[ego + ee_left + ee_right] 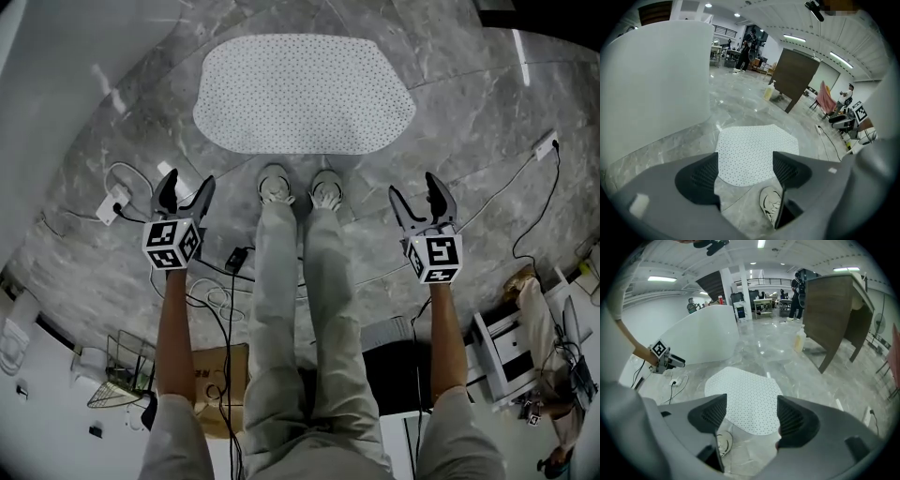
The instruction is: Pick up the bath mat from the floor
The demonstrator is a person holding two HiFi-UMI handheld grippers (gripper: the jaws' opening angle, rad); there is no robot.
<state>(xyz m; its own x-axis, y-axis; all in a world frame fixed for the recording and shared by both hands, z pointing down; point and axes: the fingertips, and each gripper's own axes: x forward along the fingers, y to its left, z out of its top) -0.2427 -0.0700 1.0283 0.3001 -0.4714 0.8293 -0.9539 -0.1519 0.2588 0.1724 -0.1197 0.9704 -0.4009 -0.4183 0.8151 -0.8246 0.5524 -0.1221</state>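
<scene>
A white, dotted bath mat (303, 94) lies flat on the grey marble floor, just beyond the person's shoes (300, 187). My left gripper (185, 191) is held out at the left, high above the floor, its jaws open and empty. My right gripper (418, 198) hangs at the right, also open and empty. Both stay short of the mat. In the left gripper view the bath mat (752, 152) shows between the spread jaws of the left gripper (745, 171). In the right gripper view the bath mat (747, 397) lies ahead of the right gripper (752, 411).
Cables and a white power strip (114, 204) lie on the floor at the left; another cable with a plug (546, 142) runs at the right. A white curved wall (661, 75) stands left of the mat, a dark wooden cabinet (834, 315) beyond it. A cardboard box (220, 375) sits behind the person.
</scene>
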